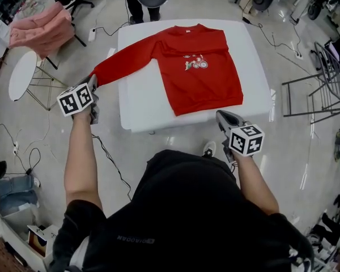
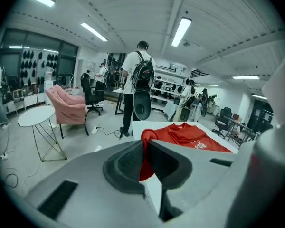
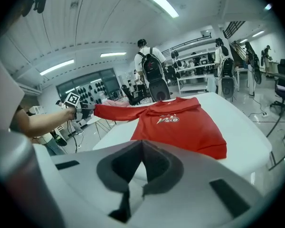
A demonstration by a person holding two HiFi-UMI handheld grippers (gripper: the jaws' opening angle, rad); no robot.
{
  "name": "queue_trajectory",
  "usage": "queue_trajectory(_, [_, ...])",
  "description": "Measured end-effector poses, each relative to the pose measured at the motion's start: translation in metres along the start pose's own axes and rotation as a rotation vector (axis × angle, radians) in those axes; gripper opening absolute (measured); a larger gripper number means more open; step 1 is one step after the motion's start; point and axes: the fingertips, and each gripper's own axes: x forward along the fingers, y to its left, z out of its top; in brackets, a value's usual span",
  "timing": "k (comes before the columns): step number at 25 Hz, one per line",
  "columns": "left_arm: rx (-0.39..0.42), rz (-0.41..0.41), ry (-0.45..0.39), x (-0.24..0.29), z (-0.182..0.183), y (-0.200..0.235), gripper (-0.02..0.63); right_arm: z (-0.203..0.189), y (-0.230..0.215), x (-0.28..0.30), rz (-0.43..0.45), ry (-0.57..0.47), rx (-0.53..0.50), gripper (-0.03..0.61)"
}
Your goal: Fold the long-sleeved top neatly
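Note:
A red long-sleeved top (image 1: pixel 198 67) with a small chest print lies face up on the white table (image 1: pixel 141 109). One sleeve (image 1: pixel 124 61) is stretched out past the table's left edge. My left gripper (image 1: pixel 93 84) is shut on that sleeve's cuff, held in the air off the table. In the left gripper view the red cuff (image 2: pixel 144 163) hangs between the pads of the left gripper (image 2: pixel 146 148). My right gripper (image 1: pixel 222 117) hovers off the table's front right corner, shut and empty. In the right gripper view the top (image 3: pixel 180 127) lies beyond the right gripper (image 3: pixel 141 148).
A person with a backpack (image 2: pixel 140 77) stands at the table's far side. To the left are a pink armchair (image 1: pixel 42 27) and a small round white table (image 1: pixel 21 75). A metal rack (image 1: pixel 323 89) stands to the right. Cables run over the floor.

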Motion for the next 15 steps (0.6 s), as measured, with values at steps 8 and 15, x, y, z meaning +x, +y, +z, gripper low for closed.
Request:
queue_trajectory(8, [0.012, 0.034, -0.015, 0.018, 0.072, 0.05, 0.021, 0.012, -0.015, 0.0, -0.034, 0.018, -0.031, 0.005])
queue_trajectory(15, [-0.091, -0.133, -0.022, 0.017, 0.09, 0.011, 0.021, 0.024, -0.023, 0.004, -0.027, 0.014, -0.042, 0.005])
